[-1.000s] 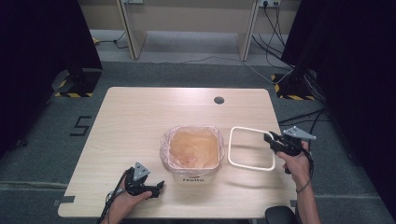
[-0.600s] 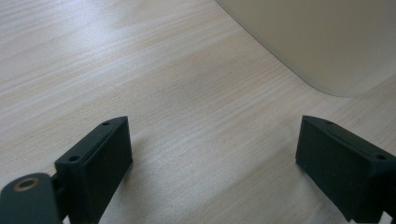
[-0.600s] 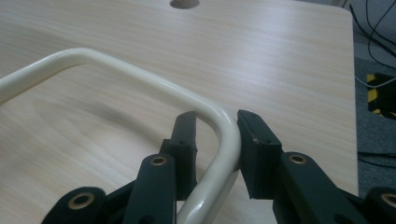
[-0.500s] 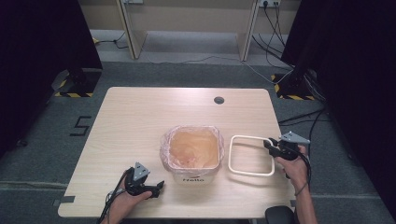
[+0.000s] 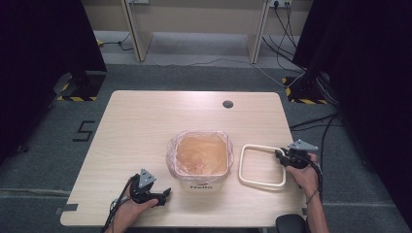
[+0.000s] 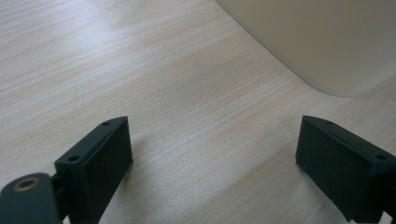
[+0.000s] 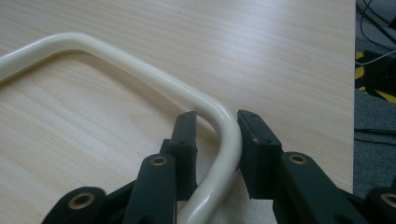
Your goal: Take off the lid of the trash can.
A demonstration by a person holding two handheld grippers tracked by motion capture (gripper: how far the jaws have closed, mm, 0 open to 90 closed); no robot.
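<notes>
- The right hand-held gripper [image 5: 281, 154] is clamping the cream frame [image 5: 262, 166], a square ring of rounded tube, at the corner nearest to it; in the right gripper view both fingers [image 7: 186, 135] are pressing on the tube [image 7: 224, 135], one inside the loop and one outside.
- The frame is lying flat or nearly flat on the worktop [image 5: 145, 126], stretching away from that hand-held gripper toward the lined bin [image 5: 200, 155], just beside it but not touching.
- The frame is looking rigid, light and glossy, so it is likely to keep its shape yet pivot or slide in a one-corner grip; the bend is giving the pads something to lock against, which seems the better hold.
- The thin plastic liner [image 5: 172, 150] draped over the bin's rim is looking soft and easy to snag or tear.
- The left hand-held gripper [image 5: 163, 194] is resting on the worktop with its jaws wide apart and nothing between them, the bin wall [image 6: 327, 42] sitting ahead of it.
</notes>
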